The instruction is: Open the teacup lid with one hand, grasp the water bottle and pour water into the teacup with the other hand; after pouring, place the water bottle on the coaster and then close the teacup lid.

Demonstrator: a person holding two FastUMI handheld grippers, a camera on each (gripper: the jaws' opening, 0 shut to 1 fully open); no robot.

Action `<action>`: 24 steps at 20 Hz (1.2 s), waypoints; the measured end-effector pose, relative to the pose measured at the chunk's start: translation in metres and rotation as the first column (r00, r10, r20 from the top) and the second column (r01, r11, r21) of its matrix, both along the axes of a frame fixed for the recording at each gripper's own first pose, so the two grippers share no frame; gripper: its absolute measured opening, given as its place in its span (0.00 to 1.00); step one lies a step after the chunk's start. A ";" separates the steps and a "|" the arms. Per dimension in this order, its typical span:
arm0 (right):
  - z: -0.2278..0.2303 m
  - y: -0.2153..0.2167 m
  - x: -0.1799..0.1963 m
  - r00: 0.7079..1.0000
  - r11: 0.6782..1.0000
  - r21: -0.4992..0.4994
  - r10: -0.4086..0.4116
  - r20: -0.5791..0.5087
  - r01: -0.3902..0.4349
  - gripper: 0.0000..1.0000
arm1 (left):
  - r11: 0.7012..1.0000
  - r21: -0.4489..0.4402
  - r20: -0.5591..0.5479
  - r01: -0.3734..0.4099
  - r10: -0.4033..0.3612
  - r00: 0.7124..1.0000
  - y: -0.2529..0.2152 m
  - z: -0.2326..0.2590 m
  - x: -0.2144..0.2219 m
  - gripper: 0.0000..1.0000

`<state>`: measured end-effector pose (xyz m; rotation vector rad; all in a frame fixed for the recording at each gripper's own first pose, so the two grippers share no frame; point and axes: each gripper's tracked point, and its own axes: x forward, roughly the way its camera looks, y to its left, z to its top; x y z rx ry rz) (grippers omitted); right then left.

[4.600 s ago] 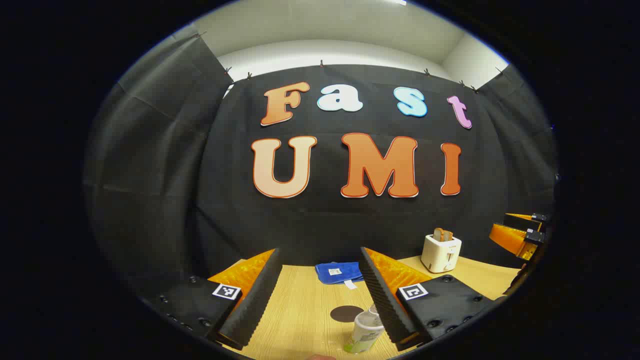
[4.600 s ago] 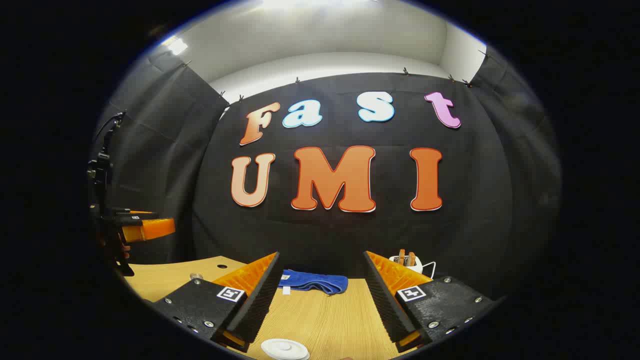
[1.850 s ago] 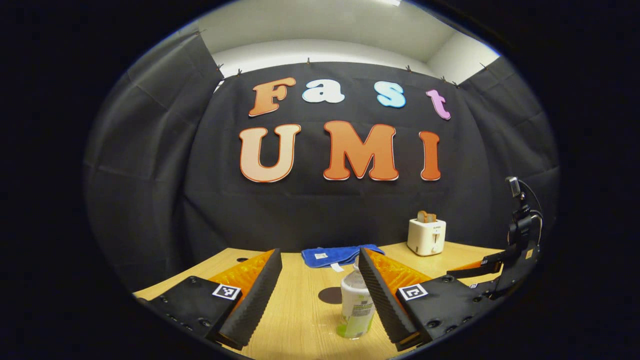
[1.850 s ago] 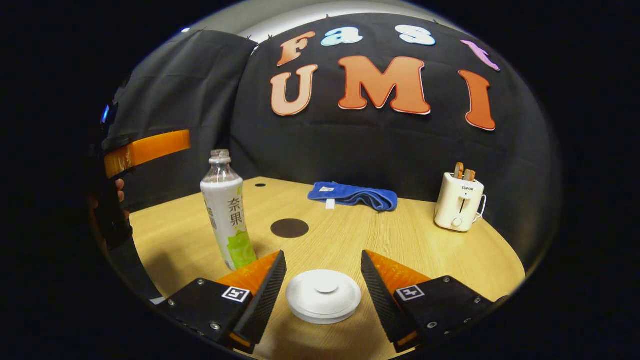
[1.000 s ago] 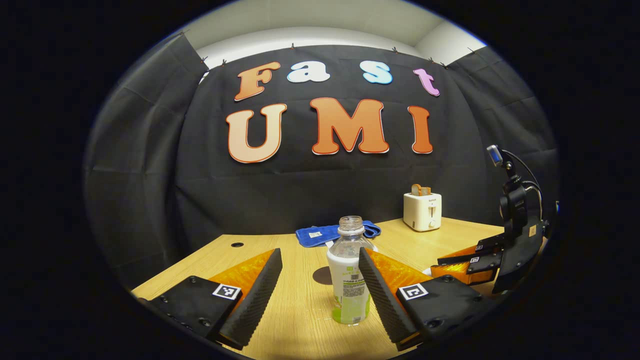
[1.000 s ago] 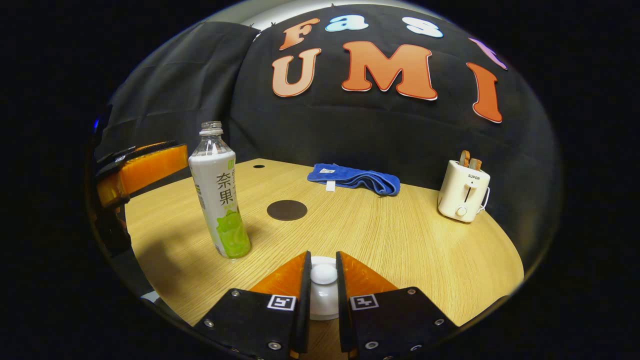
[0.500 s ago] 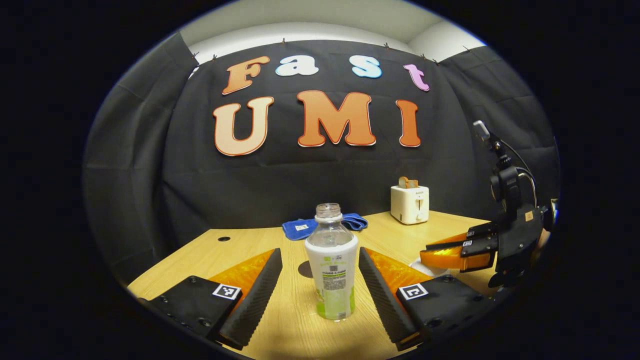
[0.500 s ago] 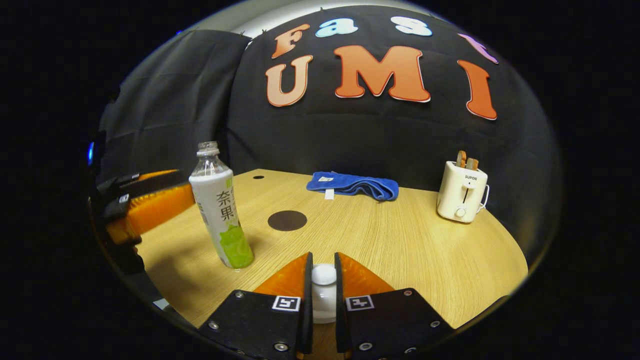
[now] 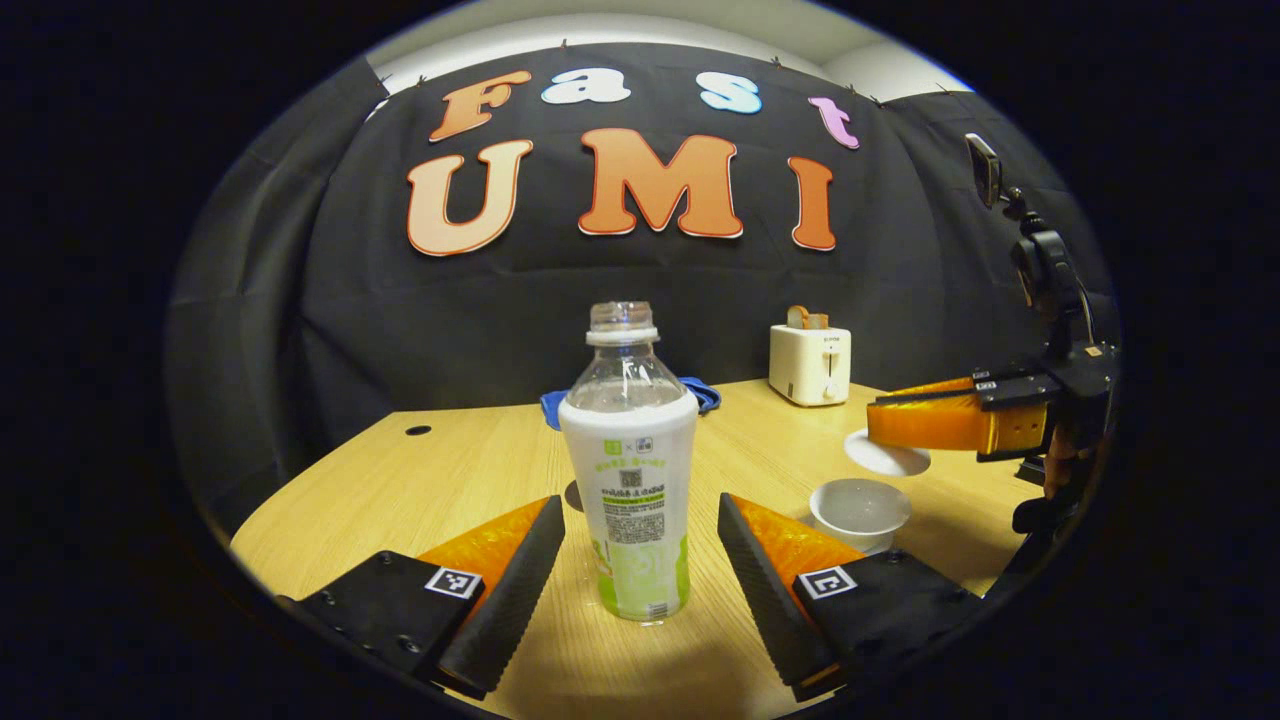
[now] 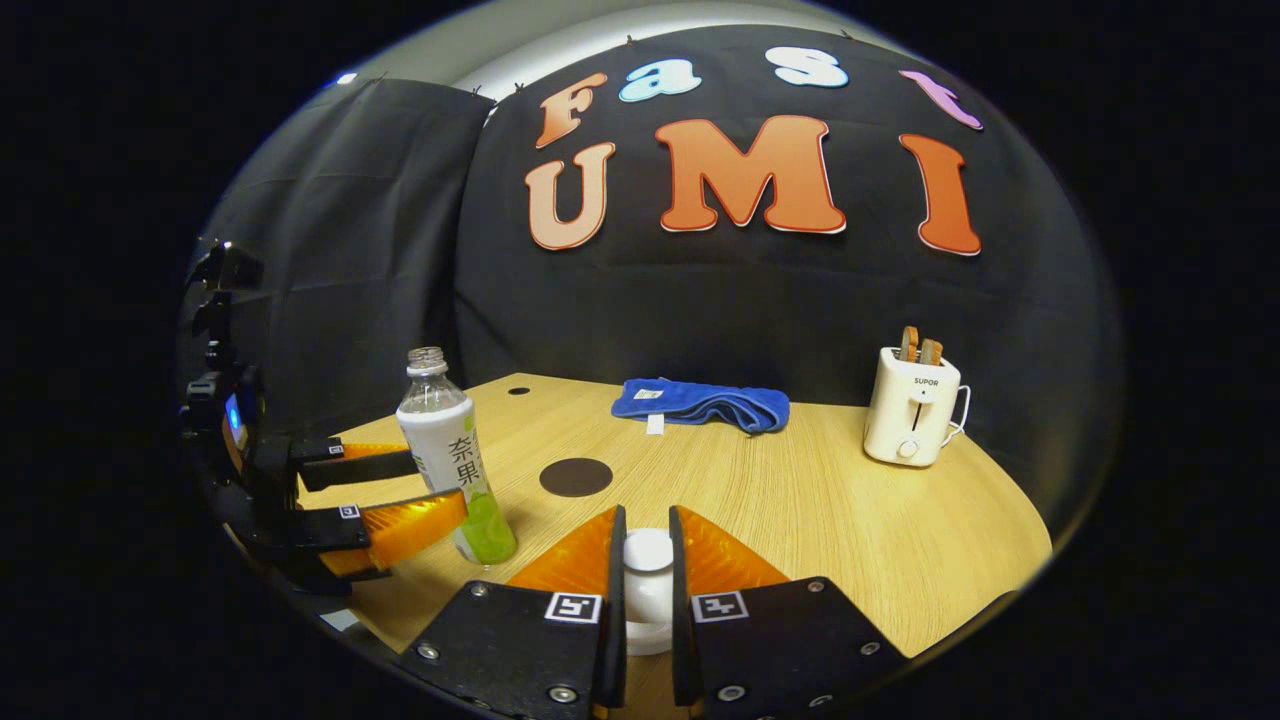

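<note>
Right gripper (image 10: pixel 646 580) had its jaws closed on the knob of the teacup lid (image 10: pixel 648 552); in the left gripper view the same lid (image 9: pixel 886 452) hung in the air, clear of the open teacup (image 9: pixel 859 510), which sat on the counter (image 9: pixel 470 480) near its right side. I judged the lid was held off to the side so the cup mouth stayed free for pouring. Left gripper (image 9: pixel 640 545) had its jaws open, one on either side of the water bottle (image 9: pixel 630 470), apart from it, not yet pressing; from the right gripper view the left gripper (image 10: pixel 400 490) straddled the lower half of the bottle (image 10: pixel 452 470). Likely a low grasp on the labelled body, chosen for a firm hold before tilting. The bottle stood upright, uncapped, near the left front of the counter. The dark round coaster (image 10: pixel 575 477) lay just beyond it toward the middle, bare, presumably waiting for the bottle after the pour. Count: one bottle, one teacup, one lid, one coaster, two grippers. Also one blue cloth (image 10: pixel 700 403) folded at the far edge, and one white toaster (image 10: pixel 912 407) at the far right with two slices showing. Lid step looked done; bottle grasp pending.
</note>
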<state>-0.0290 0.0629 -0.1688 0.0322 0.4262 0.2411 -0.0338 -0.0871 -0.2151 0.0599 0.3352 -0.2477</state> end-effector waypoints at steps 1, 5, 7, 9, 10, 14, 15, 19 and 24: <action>0.003 -0.001 0.001 1.000 1.000 0.000 -0.001 0.005 0.001 0.18 | 1.000 0.008 -0.014 -0.003 0.003 1.000 0.001 -0.005 0.000 0.99; 0.009 -0.007 0.002 0.999 1.000 0.007 -0.018 0.028 0.018 0.18 | 1.000 -0.009 -0.036 -0.030 0.030 0.999 0.007 -0.012 0.005 0.72; 0.013 -0.001 0.000 0.999 0.998 0.068 -0.008 0.031 0.006 0.18 | 0.997 -0.078 -0.055 -0.010 0.006 0.998 0.003 -0.013 0.004 0.67; 0.019 -0.005 0.001 0.999 0.998 0.063 -0.016 0.051 0.013 0.18 | 0.996 -0.091 -0.062 -0.015 0.009 0.998 0.004 -0.014 0.004 0.67; 0.020 -0.007 0.002 0.998 0.999 0.048 -0.018 0.057 0.015 0.18 | 0.997 -0.078 -0.062 -0.012 0.007 0.998 0.003 -0.013 0.005 0.69; 0.020 -0.004 0.000 0.998 0.999 0.041 -0.004 0.060 0.001 0.18 | 1.000 -0.020 -0.077 -0.005 0.004 0.997 -0.002 -0.028 0.006 0.67; 0.020 -0.005 0.000 0.998 0.999 0.038 -0.005 0.061 0.003 0.18 | 1.000 0.005 -0.102 -0.014 0.015 0.995 0.001 -0.036 0.001 0.67; 0.021 -0.007 0.000 0.998 0.999 0.033 -0.006 0.064 0.003 0.18 | 0.999 0.036 -0.048 -0.033 0.034 0.998 0.001 -0.029 0.008 0.62; 0.027 -0.014 0.001 0.996 0.999 0.027 -0.023 0.081 0.021 0.18 | 0.999 -0.020 -0.033 -0.036 0.036 0.999 -0.001 -0.020 0.017 0.84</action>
